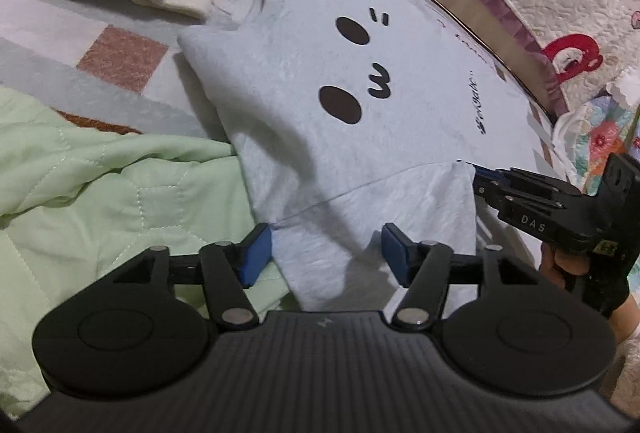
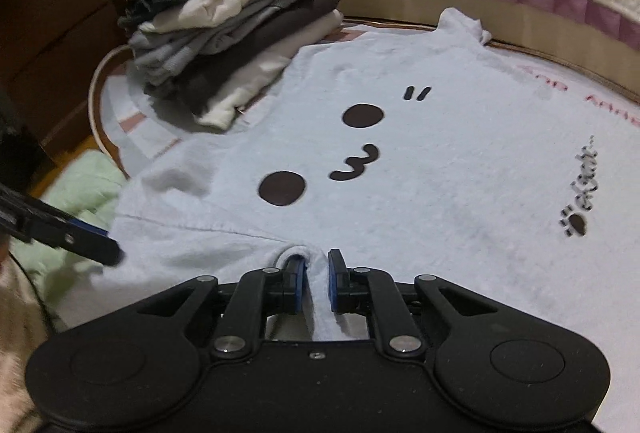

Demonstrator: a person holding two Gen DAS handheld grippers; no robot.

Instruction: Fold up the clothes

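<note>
**Shirt flat on the bed, one edge pinched, the other not yet taken**

The shirt (image 1: 344, 81) lies spread face-up on the bed (image 1: 52, 33), its printed face (image 2: 320, 157) showing, with a stack of folded clothes (image 2: 224, 45) beside its far corner and a green quilt (image 1: 100, 185) along the near left side.

The right gripper (image 2: 316, 281) is clamped on a small ridge of the shirt's near edge; cloth bunches up between the blue pads (image 2: 298, 285). The left gripper (image 1: 326, 253) stands wide open over the sleeve (image 1: 380, 209), its pads on either side of the fabric but not gripping it.

The step in hand looks like getting a second hold along the same edge, so that the side can be lifted and turned over as one panel. To do it well:

- The left gripper should come down on the edge itself, well apart from the right one, and take both layers, not just the top skin.
- The quilt lies just beside the sleeve; a bite too far left may catch it too.
- Both holds should rise together and level, or the fold line will run crooked across the face.
- The right pinch looks shallow and could slip under a sharp tug.
</note>
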